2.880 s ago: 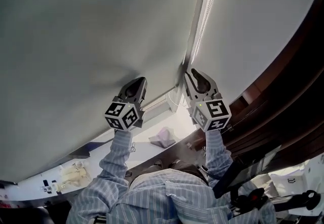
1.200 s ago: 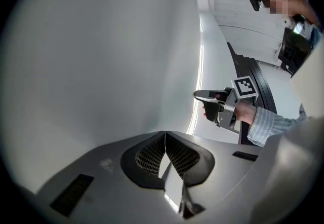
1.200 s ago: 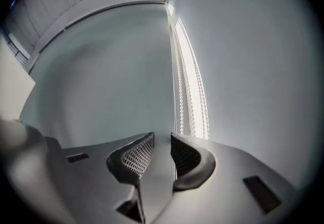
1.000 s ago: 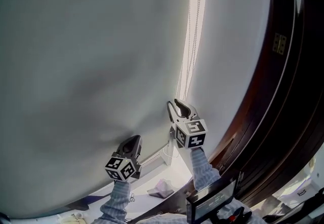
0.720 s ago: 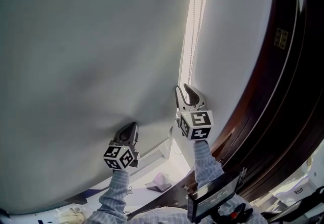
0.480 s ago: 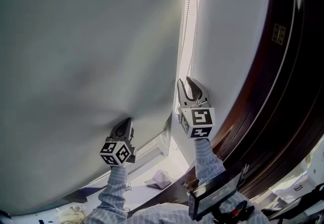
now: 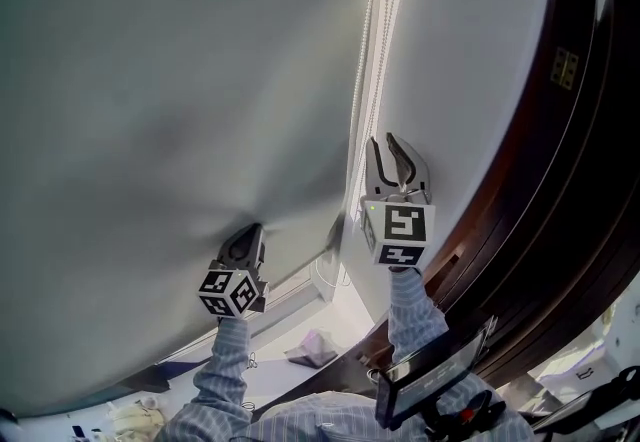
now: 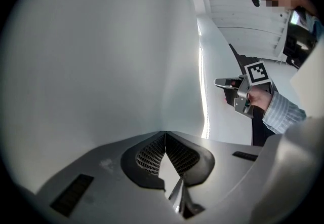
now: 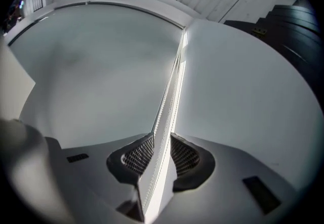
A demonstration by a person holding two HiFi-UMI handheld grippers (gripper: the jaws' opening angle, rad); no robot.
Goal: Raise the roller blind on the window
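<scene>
The pale grey roller blind (image 7: 180, 80) fills the left of the head view, its bottom rail (image 7: 295, 298) low above the sill. Thin bead chains (image 7: 372, 50) hang in the bright gap beside a second blind (image 7: 460, 50). My left gripper (image 7: 248, 235) is shut and its tip presses a dimple into the fabric; in the left gripper view the jaws (image 8: 165, 134) meet on nothing. My right gripper (image 7: 397, 152) stands open, raised beside the gap. In the right gripper view the chain strip (image 9: 172, 86) runs between the parted jaws (image 9: 159, 139).
A dark wooden frame (image 7: 560, 130) curves down the right side, close to my right arm. Below the blind lies a white sill (image 7: 345, 315) with a crumpled cloth (image 7: 312, 348) on it. The chain's loop (image 7: 322, 280) hangs near the rail's right end.
My right gripper has climbed along the chain gap, still open. The left gripper stays shut and pressed against the blind at about the same place.
</scene>
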